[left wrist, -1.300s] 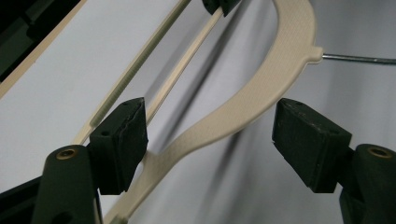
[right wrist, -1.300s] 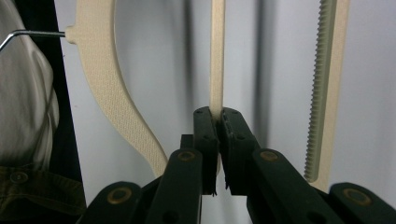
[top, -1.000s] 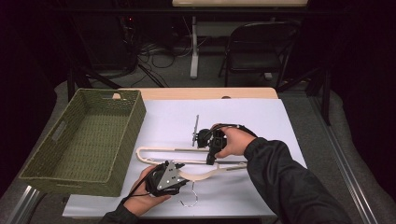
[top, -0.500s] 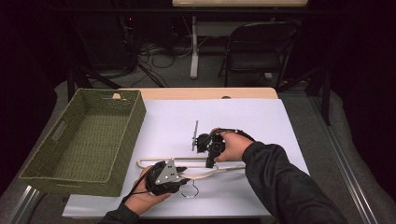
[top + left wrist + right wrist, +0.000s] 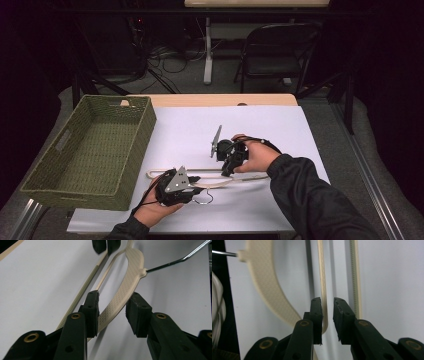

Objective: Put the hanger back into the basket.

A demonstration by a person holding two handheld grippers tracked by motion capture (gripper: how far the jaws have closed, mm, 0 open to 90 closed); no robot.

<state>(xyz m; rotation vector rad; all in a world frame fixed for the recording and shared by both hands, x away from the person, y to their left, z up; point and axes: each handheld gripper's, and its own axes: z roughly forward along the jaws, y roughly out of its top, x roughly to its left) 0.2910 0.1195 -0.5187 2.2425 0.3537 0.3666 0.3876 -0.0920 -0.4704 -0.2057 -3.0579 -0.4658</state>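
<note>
Fingers (image 5: 92, 312) straddle a cream textured hanger (image 5: 117, 300).

i see a wooden table (image 5: 210, 100) covered almost wholly by a white sheet (image 5: 260, 125); a strip of bare wood shows along the far edge. on the sheet's left side stands a green woven basket (image 5: 90, 145), long side running away from me, its near corner at the table's front edge. to its right, toward the front, a cream hanger (image 5: 220, 180) lies flat on the sheet, lengthwise across the table, its metal hook (image 5: 204, 199) pointing toward the near edge.
</note>
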